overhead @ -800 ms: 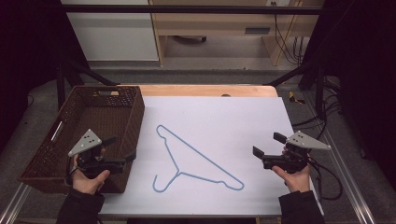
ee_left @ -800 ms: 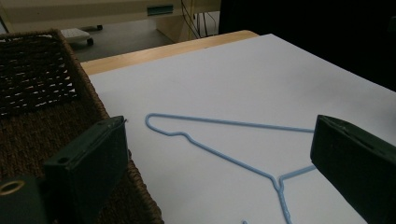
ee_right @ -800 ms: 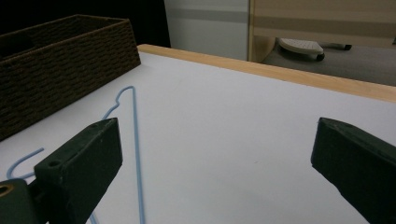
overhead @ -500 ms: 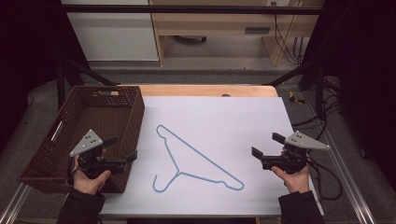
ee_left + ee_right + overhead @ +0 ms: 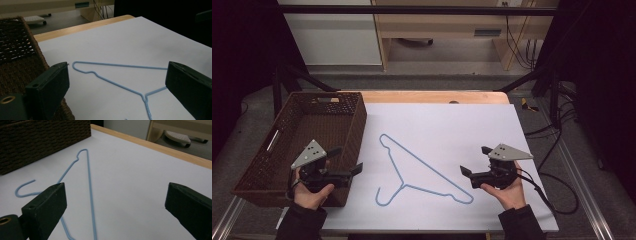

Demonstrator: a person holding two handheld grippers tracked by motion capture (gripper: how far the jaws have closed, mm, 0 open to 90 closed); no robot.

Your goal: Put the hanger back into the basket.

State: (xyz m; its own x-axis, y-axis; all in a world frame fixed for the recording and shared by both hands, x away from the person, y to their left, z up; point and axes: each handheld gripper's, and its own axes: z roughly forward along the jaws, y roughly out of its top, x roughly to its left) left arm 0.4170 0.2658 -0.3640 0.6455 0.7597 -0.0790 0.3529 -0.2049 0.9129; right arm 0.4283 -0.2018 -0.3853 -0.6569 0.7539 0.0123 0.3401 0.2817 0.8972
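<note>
A light blue wire hanger [image 5: 419, 170] lies flat on the white table top [image 5: 447, 130], its hook toward the near edge. My left gripper [image 5: 346, 161] is held beside the brown wicker basket [image 5: 307, 131], left of the hanger, jaws wide apart and empty. In the left gripper view the hanger [image 5: 117, 75] lies ahead between the jaws, apart from them. My right gripper [image 5: 476, 161] hovers just right of the hanger's lower end, open with nothing in it. In the right gripper view the hanger [image 5: 87, 185] runs along the left, the basket [image 5: 37, 142] beyond it.
The basket stands at the table's left side. A wooden strip [image 5: 432, 96] runs along the far table edge. Black frame bars [image 5: 532, 75] and cables [image 5: 557, 130] are at the right. Bare white surface stretches between hanger and far edge.
</note>
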